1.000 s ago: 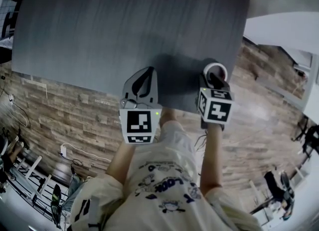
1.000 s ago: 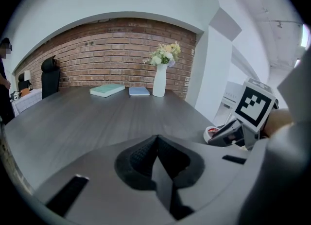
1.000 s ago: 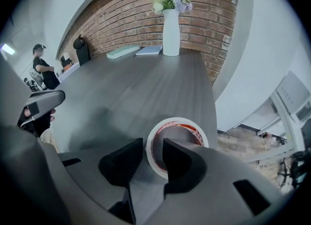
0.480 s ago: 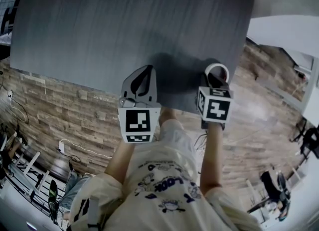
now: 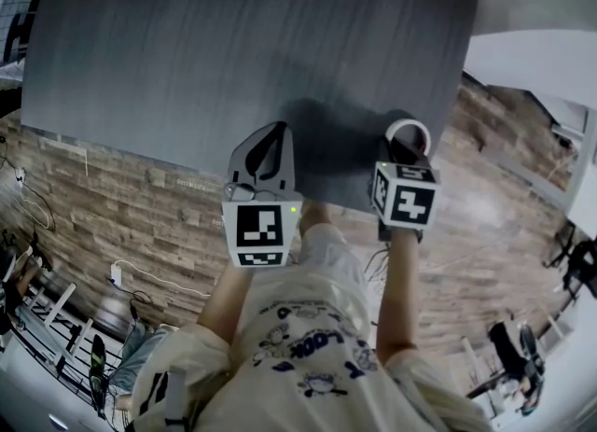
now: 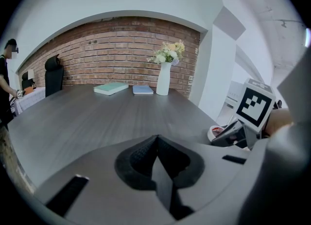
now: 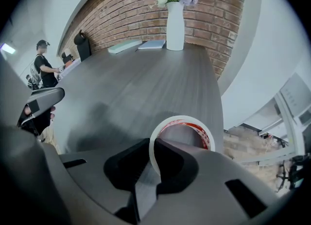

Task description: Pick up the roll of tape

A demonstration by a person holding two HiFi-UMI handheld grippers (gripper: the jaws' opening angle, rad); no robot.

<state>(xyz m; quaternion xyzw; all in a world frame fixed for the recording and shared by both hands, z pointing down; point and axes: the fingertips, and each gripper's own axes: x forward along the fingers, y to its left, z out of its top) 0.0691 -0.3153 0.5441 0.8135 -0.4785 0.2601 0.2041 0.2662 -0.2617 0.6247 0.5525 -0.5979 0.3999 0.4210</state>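
Observation:
The roll of tape [image 5: 408,128] is a white ring with a red inner core, lying flat at the near right corner of the dark grey table [image 5: 233,38]. My right gripper [image 5: 403,148] points steeply down onto it. In the right gripper view its jaws [image 7: 154,146] are closing, with the near wall of the roll of tape [image 7: 181,120] between the pads, which press on it. My left gripper [image 5: 270,146] hovers over the table's near edge to the left, shut, with nothing between its pads [image 6: 156,141]. In the left gripper view the tape [image 6: 215,131] shows low at the right.
A white vase with flowers [image 7: 175,20] and two books [image 6: 111,88] stand at the table's far end, before a brick wall. The table's right edge [image 5: 457,94] runs just beside the tape. A person [image 7: 44,66] stands off to the left.
The right gripper's jaws have drawn in around the roll's near wall. Neither hand has shifted, and the tape lies where it was.

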